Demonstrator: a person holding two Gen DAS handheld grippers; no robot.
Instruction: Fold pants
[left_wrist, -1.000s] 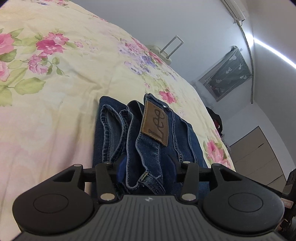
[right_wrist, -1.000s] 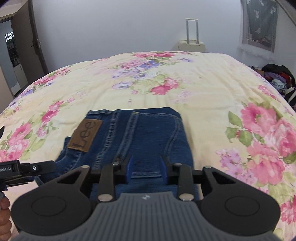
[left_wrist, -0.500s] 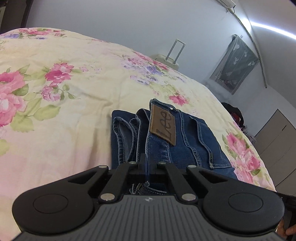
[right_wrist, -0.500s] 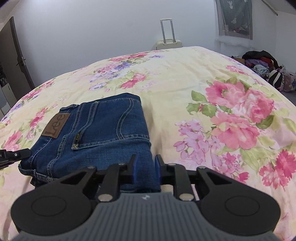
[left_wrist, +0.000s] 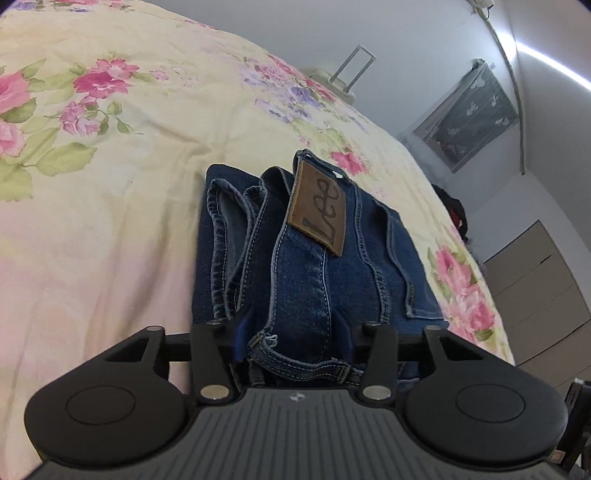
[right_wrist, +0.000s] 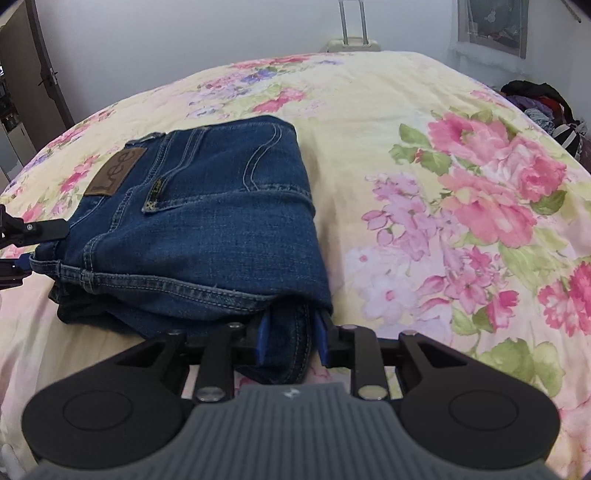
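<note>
Folded dark blue denim pants with brown leather Lee patch lay on cream floral bedspread.

Left gripper: jaws spread wide, waistband corner and belt loop lying between blue pads, neither pad seen pressing cloth.

Right gripper: jaws partly apart, thick folded edge of pants filling gap between pads; whether pinched, could not tell.

Patch sat just ahead of left jaws, ahead and left of right jaws. White suitcase stood beyond bed, far ahead of right jaws.
</note>
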